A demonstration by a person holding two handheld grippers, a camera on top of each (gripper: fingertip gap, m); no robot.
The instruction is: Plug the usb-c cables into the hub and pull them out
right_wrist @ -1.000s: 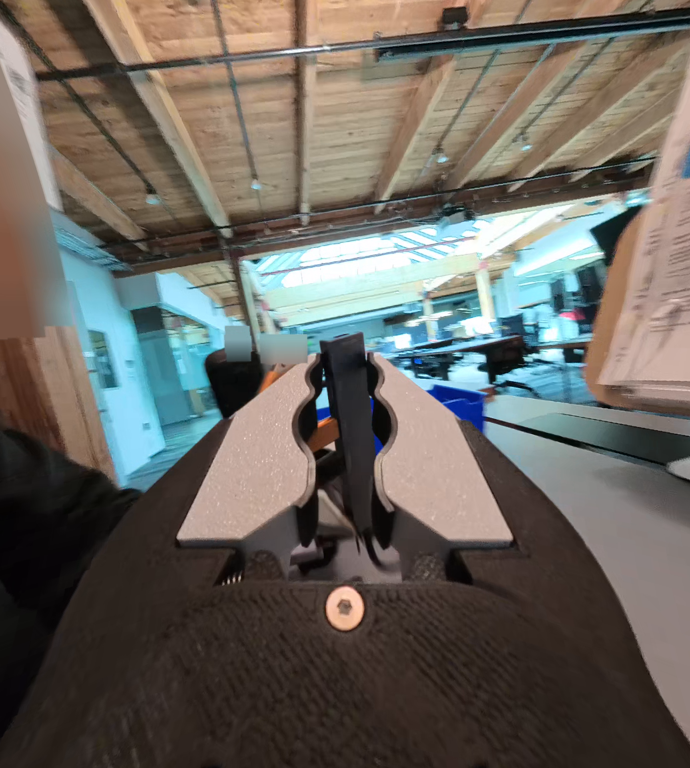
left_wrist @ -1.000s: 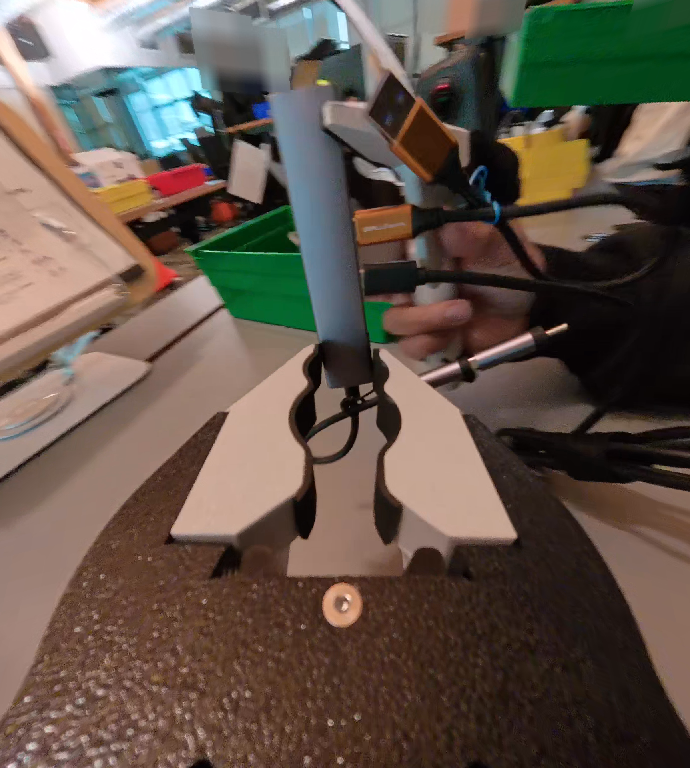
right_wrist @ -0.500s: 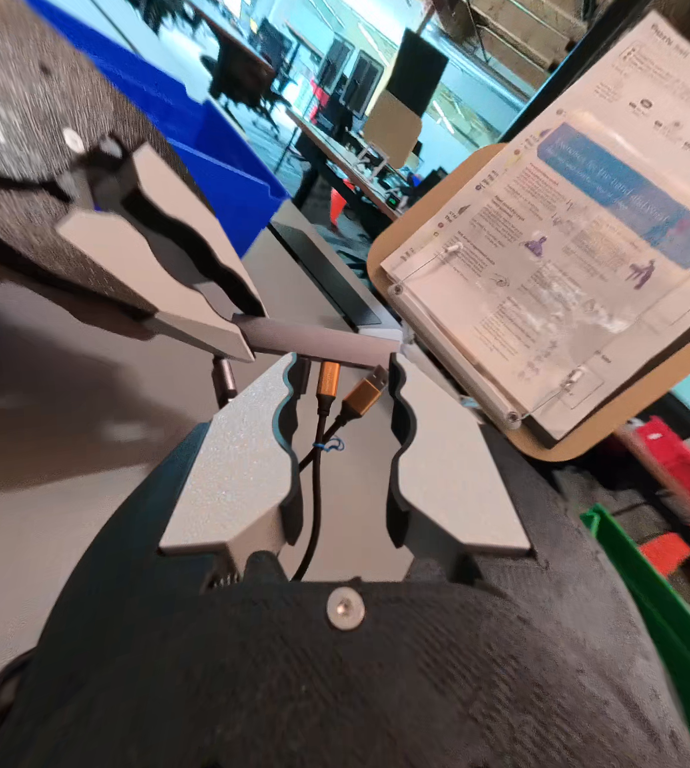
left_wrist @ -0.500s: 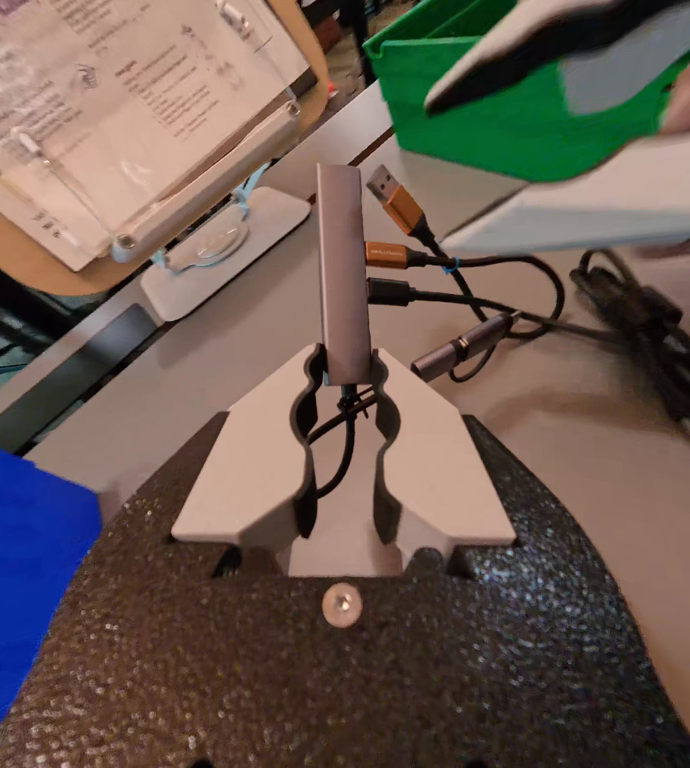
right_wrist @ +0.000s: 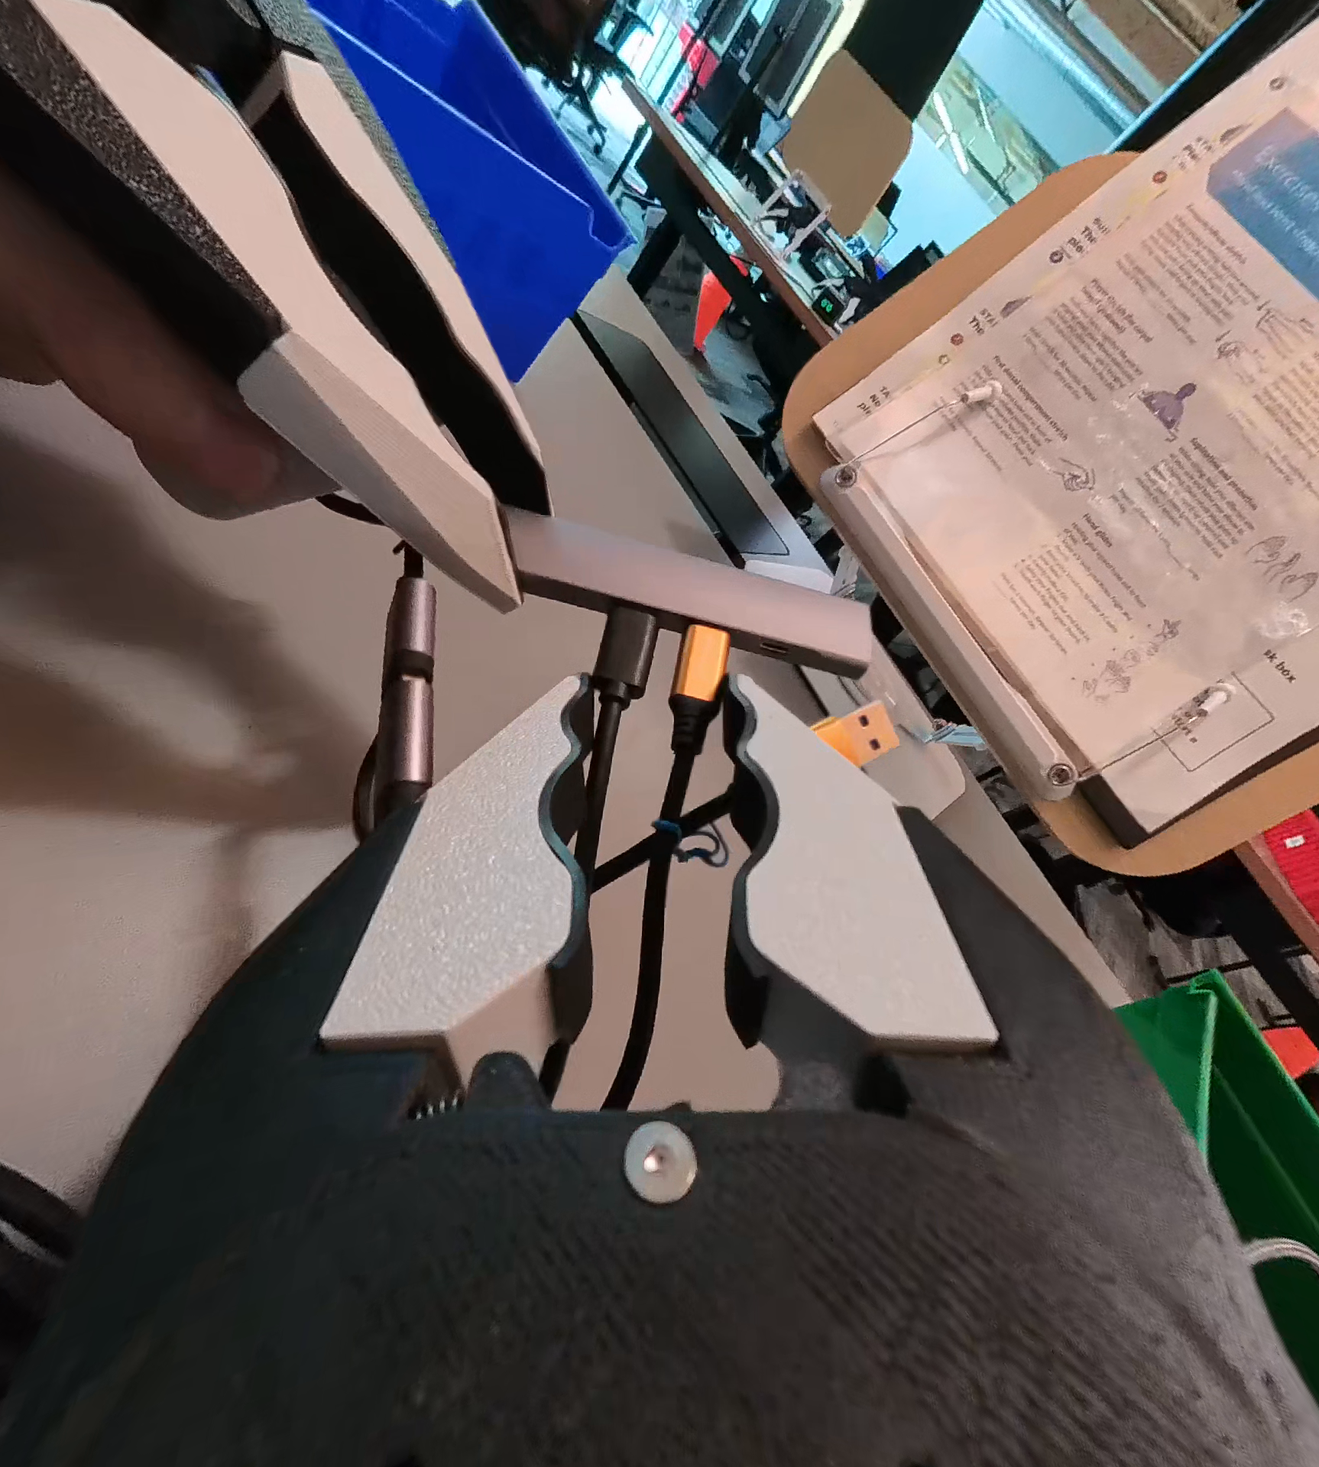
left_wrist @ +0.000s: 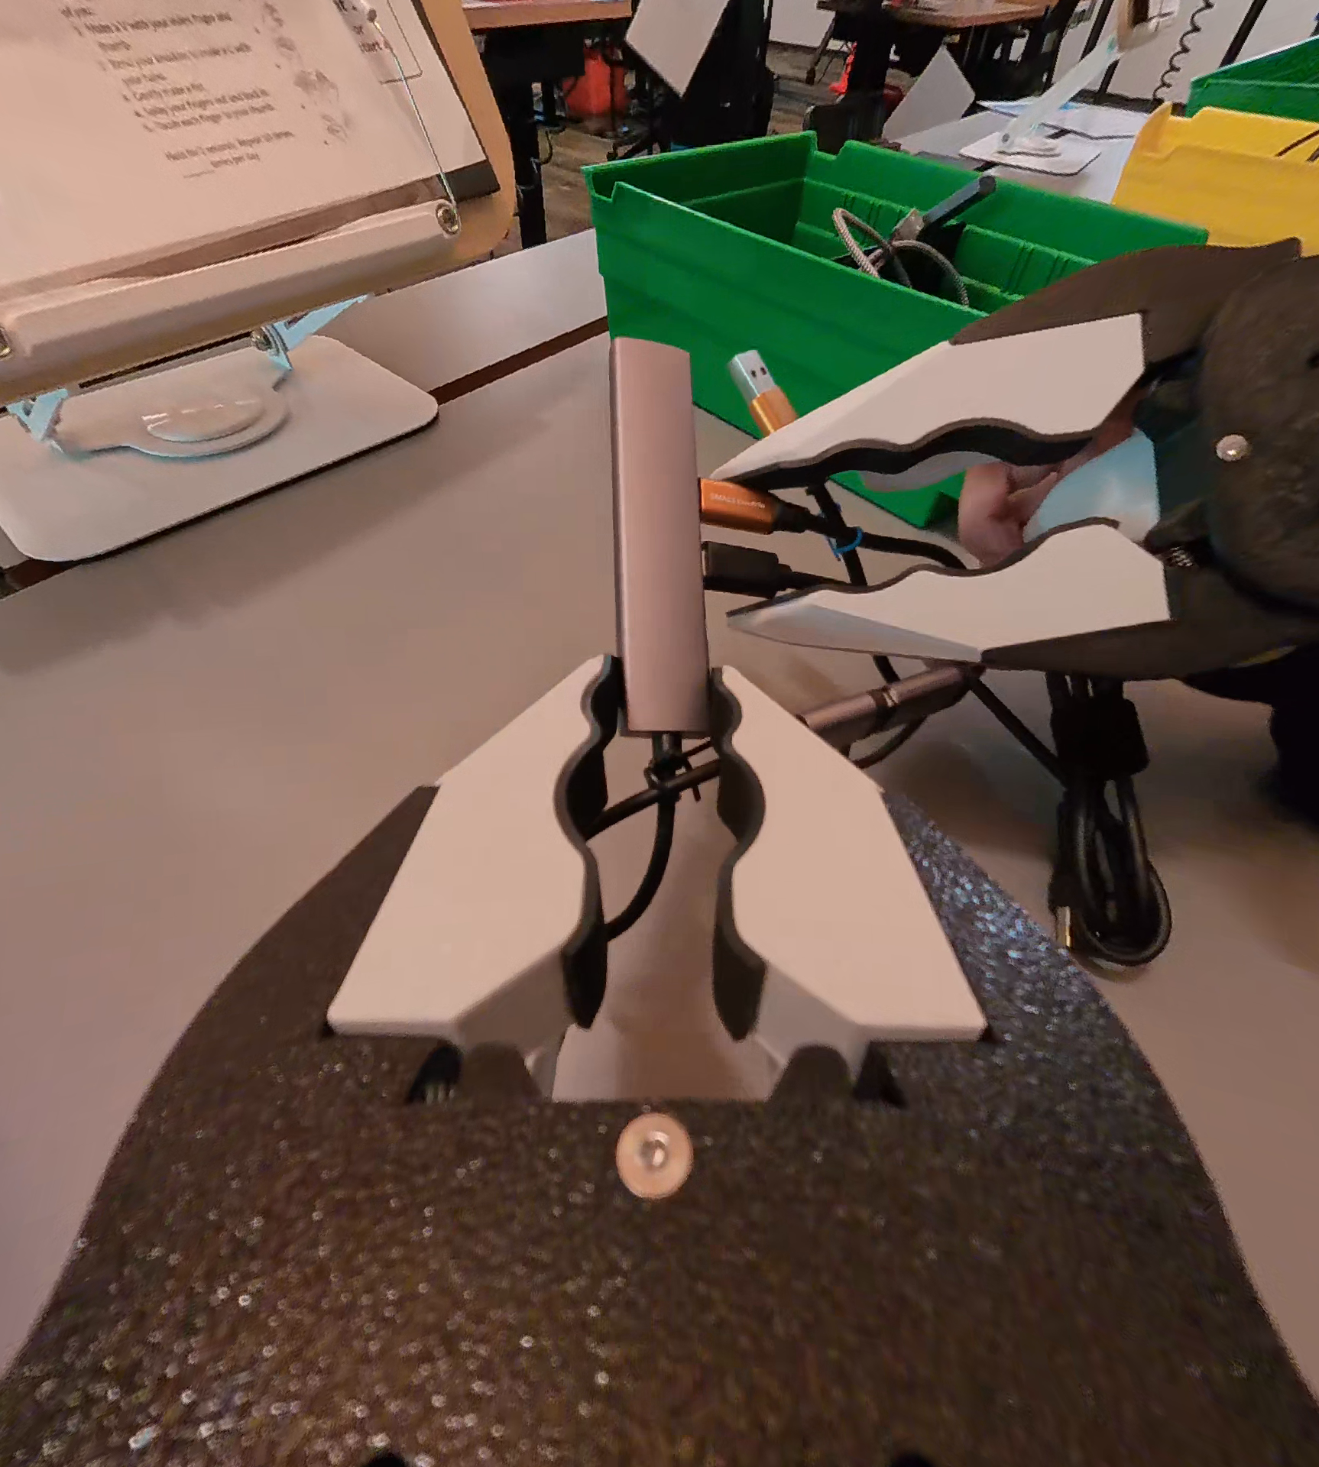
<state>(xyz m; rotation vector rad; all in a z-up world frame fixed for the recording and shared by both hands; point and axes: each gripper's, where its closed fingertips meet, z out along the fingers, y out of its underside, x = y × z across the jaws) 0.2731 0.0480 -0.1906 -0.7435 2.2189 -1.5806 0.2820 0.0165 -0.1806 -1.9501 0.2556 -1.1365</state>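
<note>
The left gripper [left_wrist: 660,698] is clenched on the grey hub [left_wrist: 655,540], upright at twelve o'clock; the right gripper [right_wrist: 656,698], released, straddles the black plug [right_wrist: 624,647] and orange plug [right_wrist: 700,659], both seated; plugging looks done, both pull-outs remain.

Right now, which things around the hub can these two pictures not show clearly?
- Left wrist view: the hub's port side faces away, so how deep the plugs sit is hidden.
- Left wrist view: the right tool's upper finger covers the base of the loose orange plug.
- Right wrist view: the left tool hides the hub's near end.
- Right wrist view: the hand is blurred.
</note>
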